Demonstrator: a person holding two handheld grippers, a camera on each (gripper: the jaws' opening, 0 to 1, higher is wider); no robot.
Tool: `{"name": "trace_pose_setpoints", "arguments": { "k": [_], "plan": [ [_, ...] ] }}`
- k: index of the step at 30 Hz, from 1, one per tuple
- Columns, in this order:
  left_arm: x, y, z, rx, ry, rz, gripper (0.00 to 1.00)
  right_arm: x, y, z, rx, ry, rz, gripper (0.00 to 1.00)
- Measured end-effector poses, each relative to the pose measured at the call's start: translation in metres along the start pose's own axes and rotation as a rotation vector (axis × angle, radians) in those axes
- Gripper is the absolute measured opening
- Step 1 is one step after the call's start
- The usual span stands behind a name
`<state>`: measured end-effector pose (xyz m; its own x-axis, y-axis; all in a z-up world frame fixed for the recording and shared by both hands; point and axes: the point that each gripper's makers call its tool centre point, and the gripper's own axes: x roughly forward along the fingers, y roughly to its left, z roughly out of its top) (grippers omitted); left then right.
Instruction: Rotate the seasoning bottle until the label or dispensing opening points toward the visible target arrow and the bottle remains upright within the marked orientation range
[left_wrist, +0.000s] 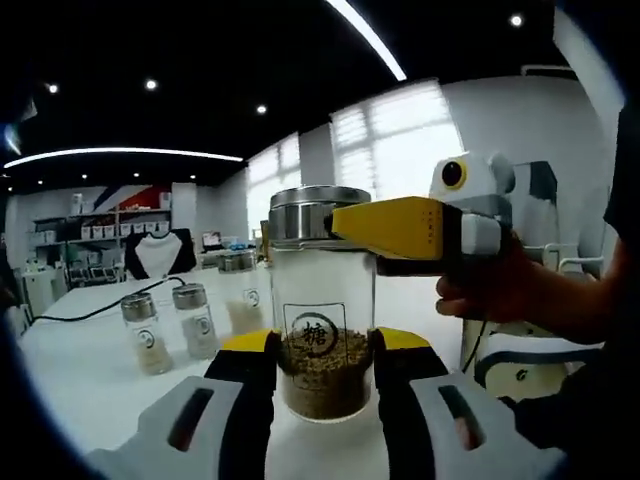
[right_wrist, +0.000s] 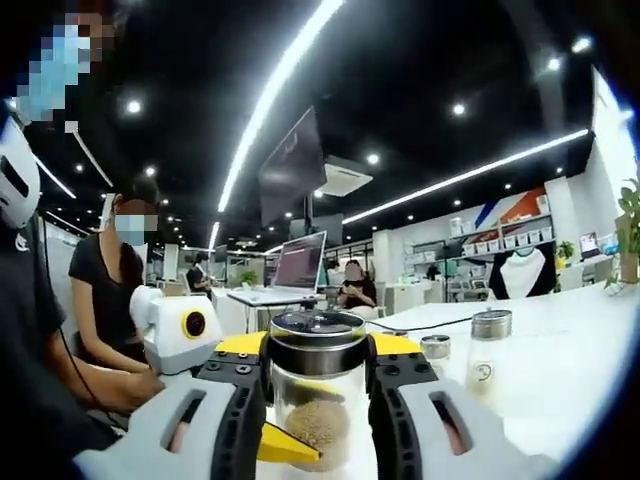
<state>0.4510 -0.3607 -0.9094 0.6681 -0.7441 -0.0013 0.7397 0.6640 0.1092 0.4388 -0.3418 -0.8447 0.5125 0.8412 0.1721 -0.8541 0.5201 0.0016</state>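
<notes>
A clear glass seasoning bottle (left_wrist: 322, 300) with a steel lid (left_wrist: 318, 212) and brown granules in its bottom stands upright on the white table (left_wrist: 90, 390). Its square printed label (left_wrist: 315, 333) faces the left gripper view. My left gripper (left_wrist: 325, 350) is shut on the bottle's lower body, one jaw on each side. My right gripper (left_wrist: 345, 225) comes in from the right and clamps the lid. In the right gripper view the bottle (right_wrist: 318, 405) sits between the jaws of my right gripper (right_wrist: 318, 352), which press on the lid (right_wrist: 318, 335). The left gripper (right_wrist: 300, 440) shows low behind the glass.
Three smaller seasoning bottles (left_wrist: 145, 332) (left_wrist: 197, 318) (left_wrist: 240, 285) stand on the table to the left, near a black cable (left_wrist: 90, 312). Two bottles (right_wrist: 488, 352) (right_wrist: 436, 350) stand right of the right gripper. A hand (left_wrist: 500, 290) holds the right gripper. A seated person (right_wrist: 110, 290) and a laptop (right_wrist: 300, 265) lie beyond.
</notes>
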Motion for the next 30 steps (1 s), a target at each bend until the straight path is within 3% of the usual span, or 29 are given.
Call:
{"name": "trace_pose_setpoints", "arguments": {
  "k": [6, 13, 18, 24, 26, 30],
  "plan": [
    [0.004, 0.009, -0.007, 0.000, 0.017, 0.110, 0.40, 0.004, -0.015, -0.007, 0.029, 0.006, -0.114, 0.36],
    [0.006, 0.013, -0.013, 0.006, 0.029, 0.140, 0.41, 0.008, -0.014, -0.012, -0.020, 0.041, -0.162, 0.36],
    [0.005, 0.014, -0.016, 0.058, 0.046, 0.098, 0.41, 0.004, -0.016, -0.016, 0.005, 0.061, -0.119, 0.35],
    [0.002, -0.002, -0.002, -0.062, -0.031, -0.063, 0.41, -0.002, -0.005, -0.003, -0.005, 0.025, -0.019, 0.35],
    [0.000, -0.008, 0.001, -0.077, -0.050, -0.114, 0.42, -0.004, 0.006, 0.002, -0.005, 0.008, 0.055, 0.35],
    [-0.003, -0.016, 0.006, -0.078, -0.057, -0.180, 0.43, -0.009, 0.013, 0.006, -0.003, -0.002, 0.106, 0.35]
  ]
}}
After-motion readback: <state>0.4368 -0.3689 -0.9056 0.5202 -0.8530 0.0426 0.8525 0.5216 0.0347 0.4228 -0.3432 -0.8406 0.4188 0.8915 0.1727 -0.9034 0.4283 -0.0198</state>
